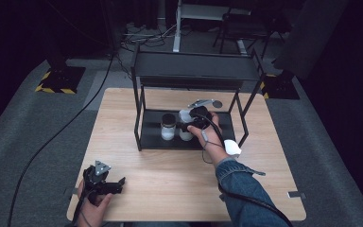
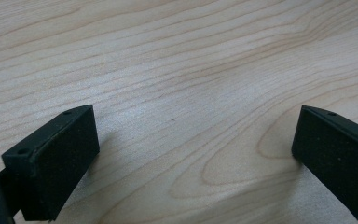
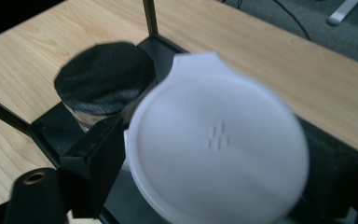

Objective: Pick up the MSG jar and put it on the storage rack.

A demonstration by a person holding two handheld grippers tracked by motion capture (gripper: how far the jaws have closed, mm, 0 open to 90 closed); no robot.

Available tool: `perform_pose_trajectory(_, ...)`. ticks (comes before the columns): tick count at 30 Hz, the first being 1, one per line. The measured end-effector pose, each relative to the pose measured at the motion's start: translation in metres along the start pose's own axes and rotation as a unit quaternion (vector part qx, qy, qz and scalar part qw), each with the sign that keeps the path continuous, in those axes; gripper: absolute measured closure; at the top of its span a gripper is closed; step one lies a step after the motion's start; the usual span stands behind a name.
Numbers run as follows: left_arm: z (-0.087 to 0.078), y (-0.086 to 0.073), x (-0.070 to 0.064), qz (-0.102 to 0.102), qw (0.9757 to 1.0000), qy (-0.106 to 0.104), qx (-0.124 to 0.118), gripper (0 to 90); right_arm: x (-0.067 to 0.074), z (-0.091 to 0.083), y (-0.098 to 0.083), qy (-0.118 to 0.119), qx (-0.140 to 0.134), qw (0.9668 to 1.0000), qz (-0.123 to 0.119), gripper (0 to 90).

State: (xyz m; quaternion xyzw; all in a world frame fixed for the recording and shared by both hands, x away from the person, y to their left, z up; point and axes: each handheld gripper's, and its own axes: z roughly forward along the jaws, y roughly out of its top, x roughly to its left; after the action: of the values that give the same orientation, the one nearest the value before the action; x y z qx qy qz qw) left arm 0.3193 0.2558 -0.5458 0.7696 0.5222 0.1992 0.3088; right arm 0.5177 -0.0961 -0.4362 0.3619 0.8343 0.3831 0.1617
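My left gripper [image 1: 105, 182] rests low at about seven o'clock on the wooden table [image 1: 170, 189], its jaws spread wide over bare wood and holding nothing. Toward twelve o'clock stands a black metal rack [image 1: 194, 71]; on its bottom shelf, a black-lidded jar [image 1: 168, 126] sits just left of a white-lidded container [image 3: 216, 140]. My right gripper [image 1: 194, 120] reaches in from five o'clock, jaws flanking that white lid; whether the pads press on it I cannot tell.
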Motion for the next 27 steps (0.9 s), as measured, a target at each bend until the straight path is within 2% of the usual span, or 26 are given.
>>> perform_pose_trajectory(5, 0.000, 0.000, 0.000, 0.000, 1.0000, 0.000, 0.000, 0.2, 0.000, -0.013, 0.009, 0.000, -0.014, 0.9999, -0.007, 16.2)
perform_pose_trajectory(15, 0.000, 0.000, 0.000, 0.000, 1.0000, 0.001, 0.000, 0.2, 0.010, -0.046, 0.021, -0.006, -0.047, 0.9986, -0.022, 15.4)
perform_pose_trajectory(22, 0.000, 0.000, 0.000, 0.000, 1.0000, 0.001, 0.000, 0.2, 0.015, -0.066, 0.022, -0.001, -0.061, 0.9979, -0.022, 15.2)
perform_pose_trajectory(27, 0.000, 0.000, 0.000, 0.000, 1.0000, 0.001, 0.000, 0.2, 0.019, -0.088, 0.018, 0.006, -0.070, 0.9972, -0.024, 14.8)
